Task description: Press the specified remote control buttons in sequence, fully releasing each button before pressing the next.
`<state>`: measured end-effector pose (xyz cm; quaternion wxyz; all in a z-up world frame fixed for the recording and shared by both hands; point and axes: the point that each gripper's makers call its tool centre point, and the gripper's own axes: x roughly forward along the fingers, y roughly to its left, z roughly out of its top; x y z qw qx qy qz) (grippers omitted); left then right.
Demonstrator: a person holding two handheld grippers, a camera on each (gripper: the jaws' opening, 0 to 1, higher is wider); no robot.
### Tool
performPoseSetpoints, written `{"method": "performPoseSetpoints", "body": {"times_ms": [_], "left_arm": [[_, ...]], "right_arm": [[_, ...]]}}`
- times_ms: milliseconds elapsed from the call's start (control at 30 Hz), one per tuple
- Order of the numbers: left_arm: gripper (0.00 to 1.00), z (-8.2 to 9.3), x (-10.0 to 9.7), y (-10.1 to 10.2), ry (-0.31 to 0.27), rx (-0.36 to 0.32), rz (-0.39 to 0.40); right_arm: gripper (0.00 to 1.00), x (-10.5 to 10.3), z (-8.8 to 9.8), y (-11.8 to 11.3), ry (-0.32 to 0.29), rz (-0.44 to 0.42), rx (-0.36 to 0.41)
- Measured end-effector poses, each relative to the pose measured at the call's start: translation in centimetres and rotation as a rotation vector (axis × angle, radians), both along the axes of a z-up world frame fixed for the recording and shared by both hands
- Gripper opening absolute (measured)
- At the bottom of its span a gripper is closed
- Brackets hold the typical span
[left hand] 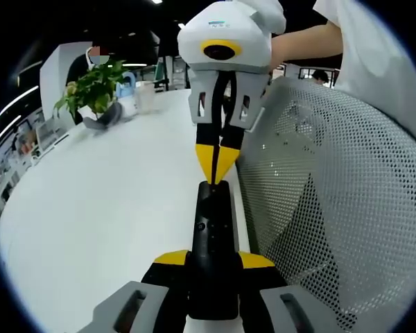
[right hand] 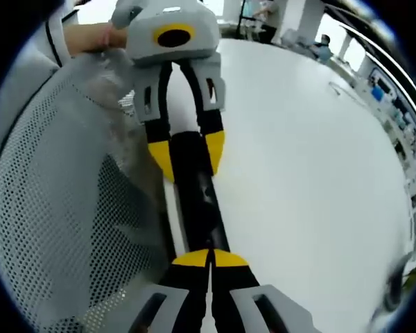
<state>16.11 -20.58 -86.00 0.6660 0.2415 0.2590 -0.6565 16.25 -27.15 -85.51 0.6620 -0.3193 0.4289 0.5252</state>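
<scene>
A long black remote control (left hand: 212, 229) is held above the white table (left hand: 111, 208), and my left gripper (left hand: 213, 260) is shut on its near end, yellow pads on either side. My right gripper (left hand: 216, 166) comes in from the top, jaws shut, with its yellow tips meeting the remote's far end. In the right gripper view the same remote (right hand: 197, 201) runs away from my shut right gripper (right hand: 209, 258), whose tips rest on its near end. My left gripper (right hand: 187, 154) clamps the far part. The buttons are too dark to tell apart.
A grey mesh chair back (left hand: 326, 180) stands close beside the remote, also seen as the mesh chair back (right hand: 55, 201). A potted plant (left hand: 93, 87) and a white cup (left hand: 144, 96) sit at the table's far side. A person's arm (left hand: 305, 41) reaches in.
</scene>
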Motion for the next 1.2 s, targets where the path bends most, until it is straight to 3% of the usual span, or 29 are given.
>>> {"method": "performPoseSetpoints", "body": {"times_ms": [100, 200, 267, 333, 500, 867, 1200], "left_arm": [[0.25, 0.0, 0.0, 0.0, -0.001, 0.001, -0.004], [0.25, 0.0, 0.0, 0.0, -0.001, 0.002, -0.005], [0.25, 0.0, 0.0, 0.0, -0.001, 0.002, -0.006], [0.25, 0.0, 0.0, 0.0, -0.001, 0.002, -0.005], [0.25, 0.0, 0.0, 0.0, 0.003, -0.002, -0.005], [0.25, 0.0, 0.1, 0.0, -0.003, -0.005, -0.005], [0.27, 0.0, 0.4, 0.5, 0.016, 0.038, 0.040]], "right_arm": [[0.00, 0.0, 0.1, -0.1, 0.015, -0.074, 0.085], [0.00, 0.0, 0.2, -0.2, 0.023, -0.116, 0.120], [0.00, -0.2, 0.3, -0.2, 0.007, -0.097, 0.114], [0.00, 0.4, 0.3, -0.4, -0.068, -0.056, 0.079], [0.00, -0.1, 0.3, 0.6, -0.035, -0.032, 0.093], [0.00, 0.2, 0.1, 1.1, -0.087, 0.059, 0.048], [0.00, 0.0, -0.1, 1.2, -0.231, 0.211, -0.056]]}}
